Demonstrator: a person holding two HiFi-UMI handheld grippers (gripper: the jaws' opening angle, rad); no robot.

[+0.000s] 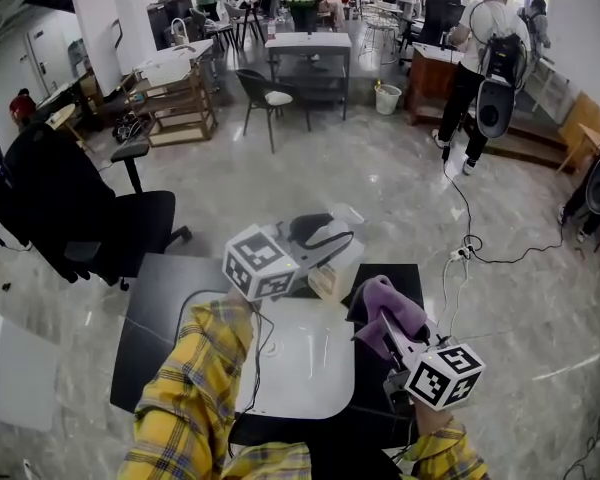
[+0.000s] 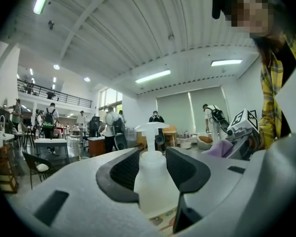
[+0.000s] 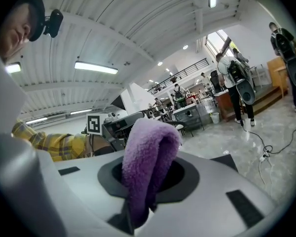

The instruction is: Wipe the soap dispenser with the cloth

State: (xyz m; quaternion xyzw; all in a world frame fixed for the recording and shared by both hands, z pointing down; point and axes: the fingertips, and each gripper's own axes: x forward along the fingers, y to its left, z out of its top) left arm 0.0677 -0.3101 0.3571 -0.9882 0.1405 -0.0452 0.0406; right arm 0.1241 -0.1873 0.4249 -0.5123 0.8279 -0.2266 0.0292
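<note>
Black table (image 1: pixel 160 298) lies below you, a white board (image 1: pixel 300 363) on top. Nearest, your right gripper (image 1: pixel 380 330) points roughly level, its jaws clamped on a folded purple cloth (image 1: pixel 392 303). Just beyond, to its left, your level left gripper (image 1: pixel 332 248) squeezes a cloudy soap dispenser (image 1: pixel 327 278). How full it is remains unclear.
</note>
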